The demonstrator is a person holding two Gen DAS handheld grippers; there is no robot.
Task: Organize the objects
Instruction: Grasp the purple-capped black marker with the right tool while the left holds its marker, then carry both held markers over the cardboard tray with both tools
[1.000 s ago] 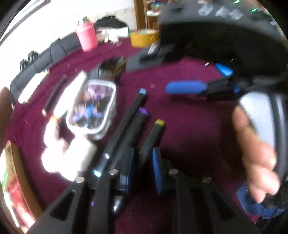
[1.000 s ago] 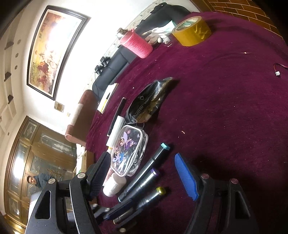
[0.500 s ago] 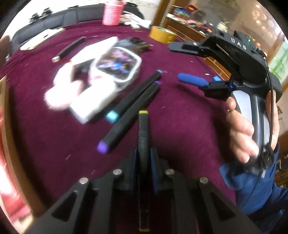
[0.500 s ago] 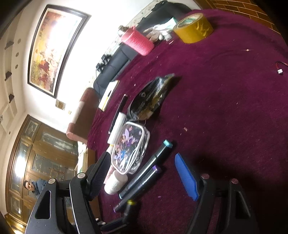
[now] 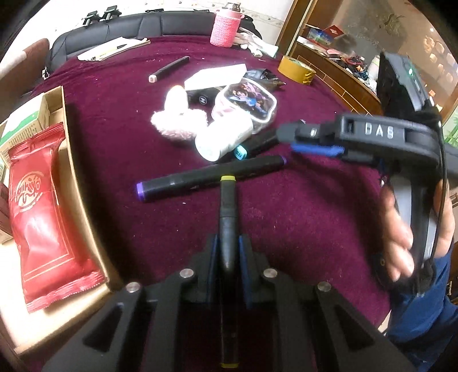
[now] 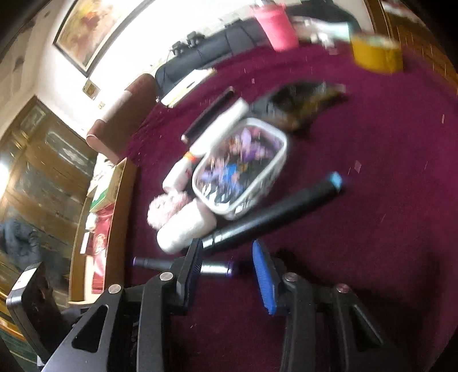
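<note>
My left gripper (image 5: 228, 246) is shut on a black marker with a yellow cap (image 5: 228, 206) and holds it above the maroon table (image 5: 300, 217). A purple-capped marker (image 5: 211, 175) lies across just ahead of it; it also shows in the right wrist view (image 6: 217, 267). A teal-capped marker (image 6: 274, 214) lies beside a clear cartoon pouch (image 6: 240, 171). My right gripper (image 6: 227, 259) is open and empty, low over the two lying markers, and shows at the right of the left wrist view (image 5: 315, 148).
A cardboard box (image 5: 71, 171) with a red packet (image 5: 40, 211) sits at the left edge. A white bottle (image 5: 223, 137), pink fluffy item (image 5: 177, 123), white box (image 5: 214, 77), yellow tape roll (image 5: 296, 70), pink cup (image 5: 226, 27) and another black pen (image 5: 169, 68) lie farther back.
My left gripper closed on the yellow-capped marker, lifted it and swung left toward the box. My right gripper dropped closer to the two remaining markers.
</note>
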